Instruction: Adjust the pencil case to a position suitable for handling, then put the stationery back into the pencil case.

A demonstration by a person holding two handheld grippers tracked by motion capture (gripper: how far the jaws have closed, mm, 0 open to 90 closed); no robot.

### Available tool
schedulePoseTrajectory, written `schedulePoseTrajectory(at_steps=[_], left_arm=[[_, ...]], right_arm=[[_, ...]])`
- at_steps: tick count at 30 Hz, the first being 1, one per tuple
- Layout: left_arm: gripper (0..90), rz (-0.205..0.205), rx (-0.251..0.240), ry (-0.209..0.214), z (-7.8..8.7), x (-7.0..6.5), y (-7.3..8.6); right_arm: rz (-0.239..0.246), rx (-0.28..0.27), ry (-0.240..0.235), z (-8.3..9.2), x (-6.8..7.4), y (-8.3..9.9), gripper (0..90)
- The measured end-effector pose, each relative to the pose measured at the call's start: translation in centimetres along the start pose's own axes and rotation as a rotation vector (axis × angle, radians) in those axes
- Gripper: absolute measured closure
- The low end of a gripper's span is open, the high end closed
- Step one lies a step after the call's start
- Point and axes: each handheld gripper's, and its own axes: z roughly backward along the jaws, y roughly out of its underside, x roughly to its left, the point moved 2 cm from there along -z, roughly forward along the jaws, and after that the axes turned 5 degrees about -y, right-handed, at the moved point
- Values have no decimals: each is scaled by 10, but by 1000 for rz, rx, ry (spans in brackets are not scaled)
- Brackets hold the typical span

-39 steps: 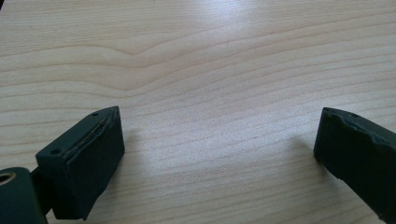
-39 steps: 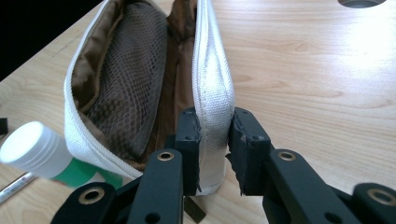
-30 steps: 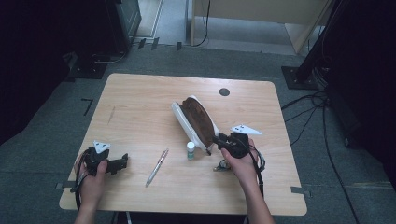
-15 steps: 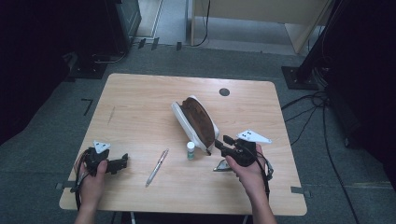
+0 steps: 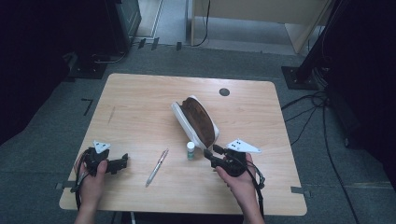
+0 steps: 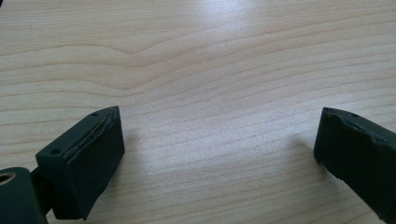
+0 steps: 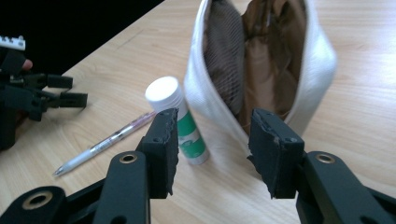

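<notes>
The right gripper [image 7: 212, 140] — jaws just been opening, nothing between them — is hovering beside the upright white-capped green-labelled tube [image 7: 180, 119], standing on the wooden counter [image 5: 140, 107] against the open white pouch [image 7: 261, 56]; it should straddle the tube squarely before pinching, while the left gripper [image 6: 219, 154] is resting spread and empty.

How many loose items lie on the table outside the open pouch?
2: a pen near the front edge, left of centre, and a small white-capped tube standing upright beside the pouch. The pouch's inside is partly hidden, so more may be in it.
</notes>
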Motion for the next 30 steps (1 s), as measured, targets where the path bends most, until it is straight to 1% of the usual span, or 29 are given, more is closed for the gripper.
schedulePoseTrajectory(at_steps=[7,8,11,19,22,23,25,26,30], left_arm=[[19,0,0,0,0,0,0],[18,0,0,0,0,0,0],[19,0,0,0,0,0,0],[19,2,-1,0,0,0,0],[19,0,0,0,0,0,0],[19,0,0,0,0,0,0],[19,0,0,0,0,0,0],[19,0,0,0,0,0,0],[18,0,0,0,0,0,0]], right_arm=[[-8,-6,-26,-5,8,4,530],[-1,-4,-26,-6,9,4,530],[-1,2,-26,-8,11,6,530],[3,20,-43,-19,18,13,532],[1,29,-43,-24,19,16,535],[1,31,-50,-28,21,18,536],[8,31,-47,-29,22,18,538],[1,32,-50,-32,23,19,539],[-1,32,-53,-36,25,20,541]])
